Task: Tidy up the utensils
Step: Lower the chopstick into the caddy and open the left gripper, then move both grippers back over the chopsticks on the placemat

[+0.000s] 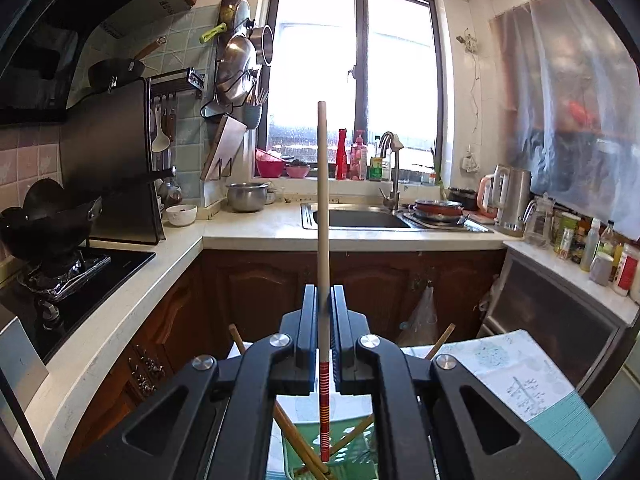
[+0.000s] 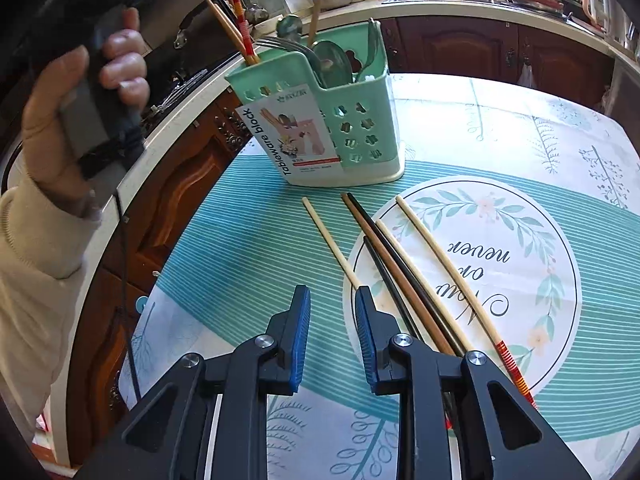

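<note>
My left gripper (image 1: pixel 325 292) is shut on a pale chopstick (image 1: pixel 322 180) with a red-striped end, held upright. Its striped end hangs down at the mint-green utensil holder (image 1: pixel 344 420) below. In the right wrist view the holder (image 2: pixel 360 132) stands on the tablecloth with forks, spoons and chopsticks in it, and the striped chopstick (image 2: pixel 240 8) rises from its left side. My right gripper (image 2: pixel 332 296) hovers open over the table, nothing between its pads. Several loose chopsticks lie before it: a pale one (image 2: pixel 328 240), dark ones (image 2: pixel 384 248) and a red-ended one (image 2: pixel 448 268).
A person's hand (image 2: pixel 80 112) in a cream sleeve grips the left tool's handle at the left. The table with its printed cloth (image 2: pixel 520 140) sits close to the wooden cabinets (image 1: pixel 260 288). Beyond are the counter, sink (image 1: pixel 360 218), stove with a wok (image 1: pixel 52 220) and window.
</note>
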`<state>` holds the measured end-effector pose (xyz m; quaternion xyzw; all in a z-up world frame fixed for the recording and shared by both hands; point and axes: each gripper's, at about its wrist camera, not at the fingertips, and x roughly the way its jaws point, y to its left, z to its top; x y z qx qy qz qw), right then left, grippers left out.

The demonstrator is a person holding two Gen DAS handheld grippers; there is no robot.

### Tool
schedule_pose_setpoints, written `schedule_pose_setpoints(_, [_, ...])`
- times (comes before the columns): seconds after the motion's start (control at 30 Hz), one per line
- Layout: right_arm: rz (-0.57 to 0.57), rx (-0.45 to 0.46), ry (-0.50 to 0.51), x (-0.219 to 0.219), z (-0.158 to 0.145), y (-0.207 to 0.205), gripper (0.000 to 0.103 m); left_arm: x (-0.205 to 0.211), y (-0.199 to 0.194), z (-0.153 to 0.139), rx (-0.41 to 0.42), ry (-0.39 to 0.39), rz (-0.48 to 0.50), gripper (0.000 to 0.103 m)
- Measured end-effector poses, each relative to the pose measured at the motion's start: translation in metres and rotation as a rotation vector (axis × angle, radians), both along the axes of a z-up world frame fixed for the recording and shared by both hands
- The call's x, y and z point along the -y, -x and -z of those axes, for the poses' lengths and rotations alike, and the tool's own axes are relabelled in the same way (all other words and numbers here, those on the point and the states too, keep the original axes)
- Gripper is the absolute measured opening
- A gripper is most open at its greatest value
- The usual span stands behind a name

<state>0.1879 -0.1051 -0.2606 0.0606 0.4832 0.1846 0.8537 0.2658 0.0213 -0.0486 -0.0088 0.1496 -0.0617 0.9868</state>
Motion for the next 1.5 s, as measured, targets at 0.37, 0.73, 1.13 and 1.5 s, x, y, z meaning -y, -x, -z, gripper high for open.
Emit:
schedule_pose_setpoints(0.37, [-0.031, -0.013, 0.016, -0.008, 0.011, -0.003, 0.023, -0.010, 0.012, 0.060, -0.123, -0.004, 0.011, 0.004])
schedule_pose_setpoints(0.73, [-0.044, -0.011, 0.024, -0.013, 0.008, -0.001, 0.023, -0.017, 0.028, 0.086, -0.240, -0.014, 0.045, 0.004])
schedule_pose_setpoints(1.13, [-0.048, -0.016, 0.054, -0.010, -0.002, -0.003, 0.023, -0.026, 0.046, 0.068, -0.354, 0.058, 0.061, 0.065])
schedule_pose_setpoints(1.5, [-0.135, -0.081, 0.193, 0.015, -0.001, 0.001, 0.024, -0.020, 0.087, 0.094, -0.653, 0.097, 0.092, 0.066])
